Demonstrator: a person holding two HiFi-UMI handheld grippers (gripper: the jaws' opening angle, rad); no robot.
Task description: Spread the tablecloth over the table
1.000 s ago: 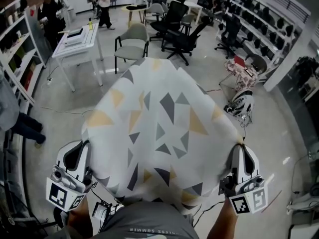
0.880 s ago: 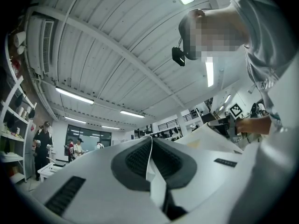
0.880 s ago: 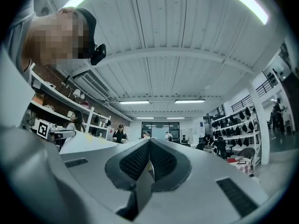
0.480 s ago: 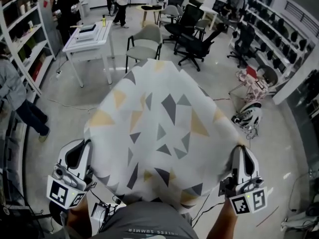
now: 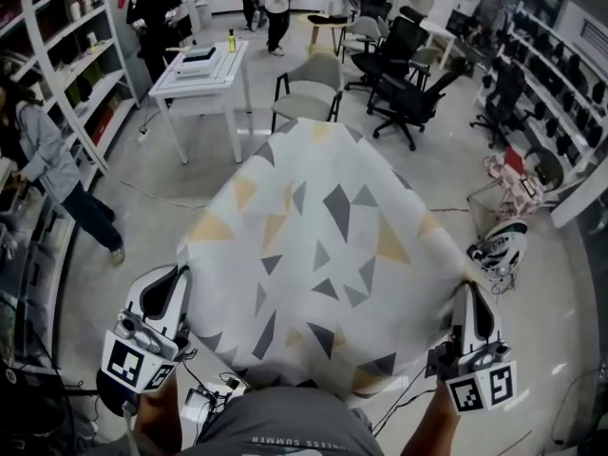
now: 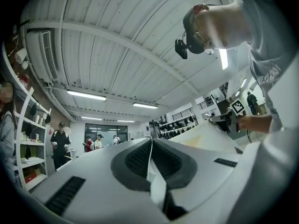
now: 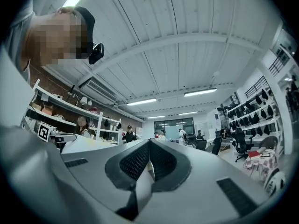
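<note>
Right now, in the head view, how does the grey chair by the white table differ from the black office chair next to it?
Colour: the grey chair is pale, the black office chair dark all over. Base: the grey chair has thin straight legs, the black office chair a spreading star base. Both stand unoccupied on the floor beyond the tablecloth.

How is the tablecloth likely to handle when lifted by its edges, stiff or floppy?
Likely floppy: the tablecloth billows and folds between the left gripper and right gripper. Probably light and thin: shut jaws pinch it flat.
</note>
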